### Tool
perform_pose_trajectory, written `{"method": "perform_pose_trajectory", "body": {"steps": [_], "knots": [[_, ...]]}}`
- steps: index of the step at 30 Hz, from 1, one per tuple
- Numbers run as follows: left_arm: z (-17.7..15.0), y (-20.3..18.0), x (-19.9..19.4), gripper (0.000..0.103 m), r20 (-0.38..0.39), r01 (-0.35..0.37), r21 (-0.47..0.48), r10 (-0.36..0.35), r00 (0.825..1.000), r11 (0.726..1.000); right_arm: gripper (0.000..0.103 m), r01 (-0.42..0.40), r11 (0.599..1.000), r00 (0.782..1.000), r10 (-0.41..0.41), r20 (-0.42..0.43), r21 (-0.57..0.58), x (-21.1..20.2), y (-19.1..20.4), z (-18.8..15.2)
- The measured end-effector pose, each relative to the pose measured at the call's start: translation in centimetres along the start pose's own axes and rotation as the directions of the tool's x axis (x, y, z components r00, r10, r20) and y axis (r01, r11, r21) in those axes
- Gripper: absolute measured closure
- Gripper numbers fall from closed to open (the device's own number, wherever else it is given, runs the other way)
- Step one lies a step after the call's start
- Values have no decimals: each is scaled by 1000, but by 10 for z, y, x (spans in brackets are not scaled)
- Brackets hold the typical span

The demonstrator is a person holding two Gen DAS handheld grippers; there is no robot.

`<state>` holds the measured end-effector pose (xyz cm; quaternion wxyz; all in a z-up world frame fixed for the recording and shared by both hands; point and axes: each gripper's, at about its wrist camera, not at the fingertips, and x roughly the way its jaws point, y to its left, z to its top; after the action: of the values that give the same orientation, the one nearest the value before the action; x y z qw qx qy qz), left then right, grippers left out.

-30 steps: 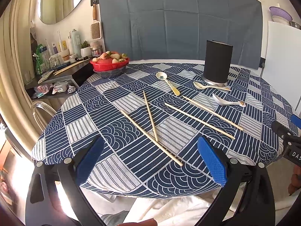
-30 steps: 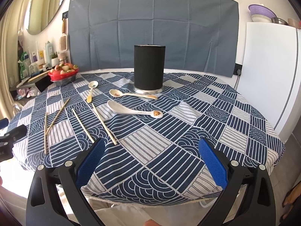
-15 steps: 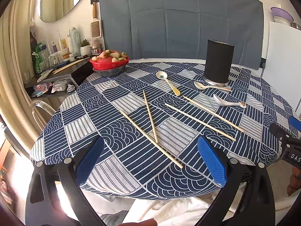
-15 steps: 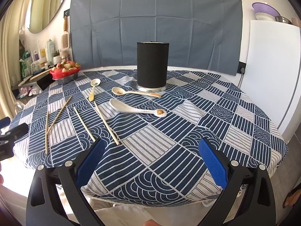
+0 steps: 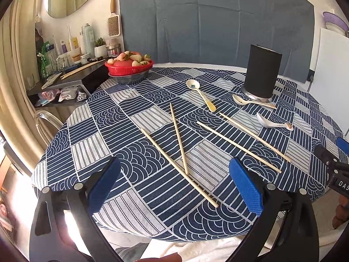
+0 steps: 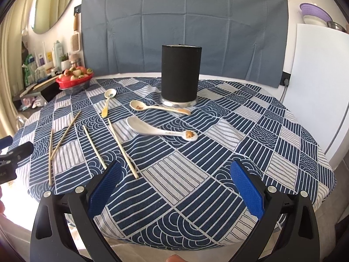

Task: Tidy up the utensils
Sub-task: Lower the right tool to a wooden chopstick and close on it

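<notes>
- Basket (image 5: 128,69) of red plastic stood at the far left edge of the round table (image 5: 72,135), heaped with pale and red strawberries (image 5: 130,57) and set in a grey bowl.
- To its right, towards the back, a tall black cylindrical holder (image 6: 180,74) stood upright on a silver base; its inside could not be seen from either view.
- The utensils all lay loose on the blue-and-white patterned cloth. Leftmost were two pale wooden chopsticks (image 5: 178,144) meeting in a narrow V near the front edge.
- Right of them, a second pair of chopsticks (image 5: 246,139) lay roughly parallel, apart from each other.
- Behind these, a small cream spoon (image 6: 108,103) with a yellow handle tip pointed towards the front.
- A white spoon (image 6: 157,107) lay just in front of the holder's base, its handle end close beside it.
- Nearer, a larger white ceramic spoon (image 6: 159,130) with an orange figure on its handle end lay by itself.
- The left gripper (image 5: 174,185) hung over the front table edge, blue pads spread wide with nothing between them, the crossed chopsticks below.
- The right gripper (image 6: 174,185) likewise stood wide apart and empty, over bare cloth, the nearest chopstick tip by its left pad.
- A shelf of bottles (image 5: 72,43) and a hairbrush (image 5: 113,21) stood beyond the table's left side, a white cabinet (image 6: 316,76) at the right.
</notes>
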<state>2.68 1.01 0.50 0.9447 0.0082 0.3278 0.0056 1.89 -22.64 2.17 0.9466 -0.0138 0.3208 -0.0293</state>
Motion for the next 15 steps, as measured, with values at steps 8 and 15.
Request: {"method": "perform_pose_trajectory", "body": {"steps": [8,15], "knots": [[9,5,19,6,-34,-12,-19,11,999,1000,8,-16,1000,999,15,-34,-26,21,7,12],[16,12,35,6,-73,-50,-43,47,996,998,8,-36,999,997,33,-71,-39,40,13,21]]}}
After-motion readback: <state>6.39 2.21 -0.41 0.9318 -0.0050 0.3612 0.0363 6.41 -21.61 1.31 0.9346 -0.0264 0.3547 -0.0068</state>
